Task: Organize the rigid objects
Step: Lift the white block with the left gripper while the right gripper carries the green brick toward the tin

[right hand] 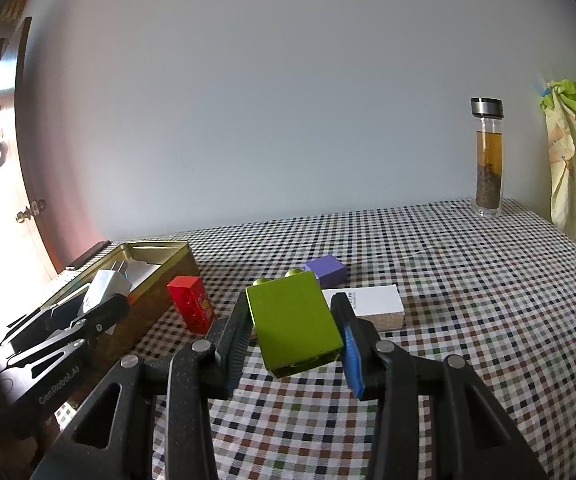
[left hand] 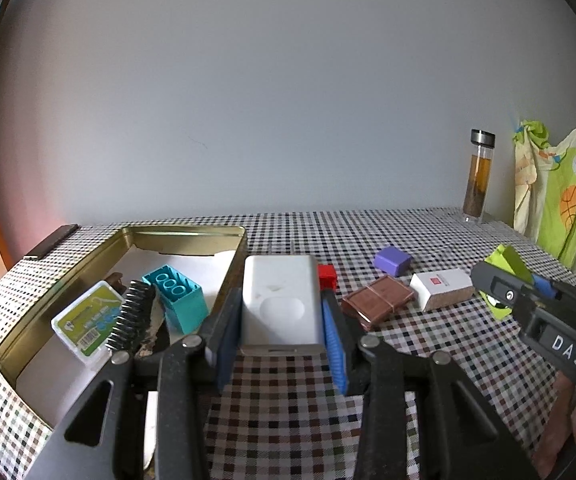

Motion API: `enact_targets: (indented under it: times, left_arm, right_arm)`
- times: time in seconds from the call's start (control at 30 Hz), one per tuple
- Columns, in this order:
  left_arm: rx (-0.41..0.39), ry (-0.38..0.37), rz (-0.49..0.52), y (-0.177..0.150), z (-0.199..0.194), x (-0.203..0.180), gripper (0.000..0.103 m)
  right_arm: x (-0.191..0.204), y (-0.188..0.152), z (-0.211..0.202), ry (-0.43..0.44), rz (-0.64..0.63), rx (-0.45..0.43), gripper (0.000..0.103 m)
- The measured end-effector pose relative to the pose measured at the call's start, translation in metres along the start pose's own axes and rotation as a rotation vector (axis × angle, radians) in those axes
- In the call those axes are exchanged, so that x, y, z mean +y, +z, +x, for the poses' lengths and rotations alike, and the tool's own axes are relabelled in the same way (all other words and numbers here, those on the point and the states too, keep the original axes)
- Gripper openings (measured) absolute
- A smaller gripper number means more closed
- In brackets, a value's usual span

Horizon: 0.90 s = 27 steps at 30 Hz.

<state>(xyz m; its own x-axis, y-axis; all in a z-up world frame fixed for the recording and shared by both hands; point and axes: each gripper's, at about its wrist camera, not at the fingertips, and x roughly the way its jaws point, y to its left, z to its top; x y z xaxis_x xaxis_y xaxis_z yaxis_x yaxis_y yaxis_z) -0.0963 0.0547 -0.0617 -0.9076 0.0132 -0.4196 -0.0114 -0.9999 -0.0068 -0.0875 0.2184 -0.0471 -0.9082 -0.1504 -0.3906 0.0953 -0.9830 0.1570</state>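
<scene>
White case (left hand: pixel 282 304) clamped between the left gripper's (left hand: pixel 282 330) fingers, beside the tin (left hand: pixel 192 234); green brick (right hand: pixel 294 318) pinched by the right gripper (right hand: pixel 292 338), above the surface. Each should clear the tin's rim before release.

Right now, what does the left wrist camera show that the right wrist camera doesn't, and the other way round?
Only the left wrist view shows the tin's contents, a teal block and a green-labelled case, plus the brown wallet.

Only the right wrist view shows the green block's studs.

Both show the gold tin, red block, purple block, white box, tea bottle, the left gripper holding a white adapter, and the right gripper.
</scene>
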Motion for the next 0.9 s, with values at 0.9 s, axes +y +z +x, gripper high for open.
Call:
enact_targets:
  times: [0.9]
  left_arm:
    - [-0.075, 0.048, -0.024, -0.004, -0.025, 0.022, 0.037]
  right_arm:
    - [0.047, -0.006, 0.005, 0.064, -0.082, -0.017, 0.043]
